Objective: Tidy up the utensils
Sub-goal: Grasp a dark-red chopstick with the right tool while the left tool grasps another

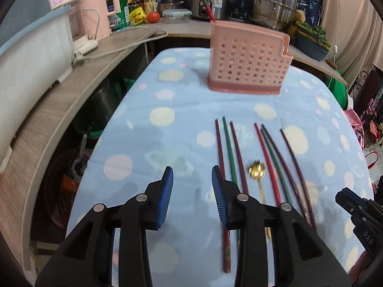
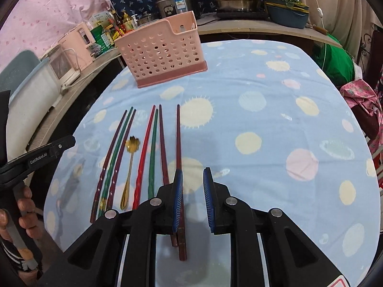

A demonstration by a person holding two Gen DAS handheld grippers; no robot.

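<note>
Sorting has barely begun, by my reading: seven chopsticks [image 2: 153,148] and a gold spoon [image 2: 129,167] lie in a row on the near part of the dotted cloth [image 2: 263,124], while the pink holder [image 2: 162,57] at the far end has only one red stick [image 1: 205,6] poking out. Both claws are released and carry nothing. The right claw [image 2: 192,196] hovers low with the rightmost dark chopstick [image 2: 178,143] just under its left pad, so the next move calls for centring over that stick and clenching, while the left claw [image 1: 192,196] hangs over bare cloth just left of the row.
</note>
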